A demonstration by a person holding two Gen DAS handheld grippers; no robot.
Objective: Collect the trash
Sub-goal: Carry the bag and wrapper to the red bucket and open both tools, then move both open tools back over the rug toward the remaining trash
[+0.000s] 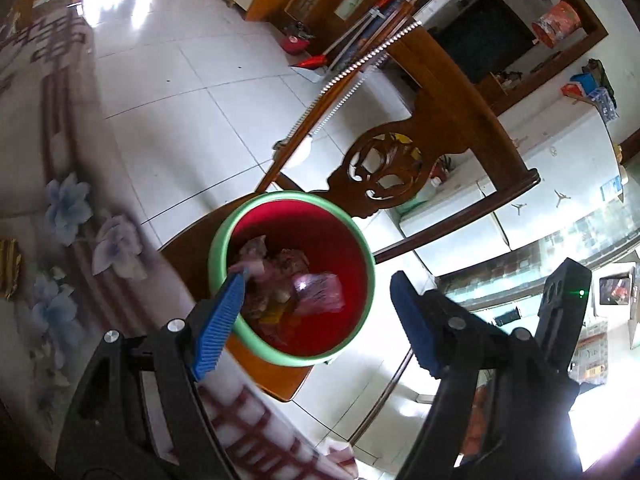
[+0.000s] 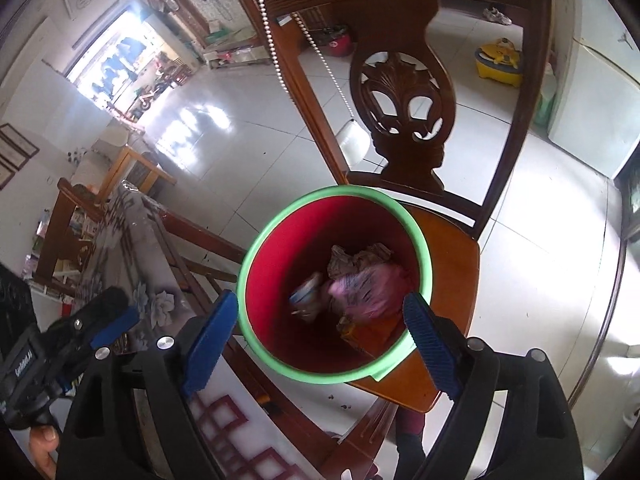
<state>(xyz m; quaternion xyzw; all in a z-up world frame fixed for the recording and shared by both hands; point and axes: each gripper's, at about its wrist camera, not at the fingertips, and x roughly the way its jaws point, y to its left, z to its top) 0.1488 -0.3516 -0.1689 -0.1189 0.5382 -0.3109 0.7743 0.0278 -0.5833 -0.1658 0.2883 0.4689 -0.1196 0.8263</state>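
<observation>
Red inside, green-rimmed, the bin [image 2: 336, 284] on the chair [image 2: 440, 240] already holds crumpled wrappers [image 2: 368, 288]. We hold both the left gripper [image 1: 316, 320] and right gripper [image 2: 320, 340] released and empty above it; a gold wrapper [image 1: 10, 268] remains on the table [image 1: 60, 152] at far left.

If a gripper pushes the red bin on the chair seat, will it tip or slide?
The red bin probably slides easily: the wooden chair seat looks polished. It seems light, holding only crumpled wrappers, so a high push might tip it. It sits near the seat's front edge.
</observation>
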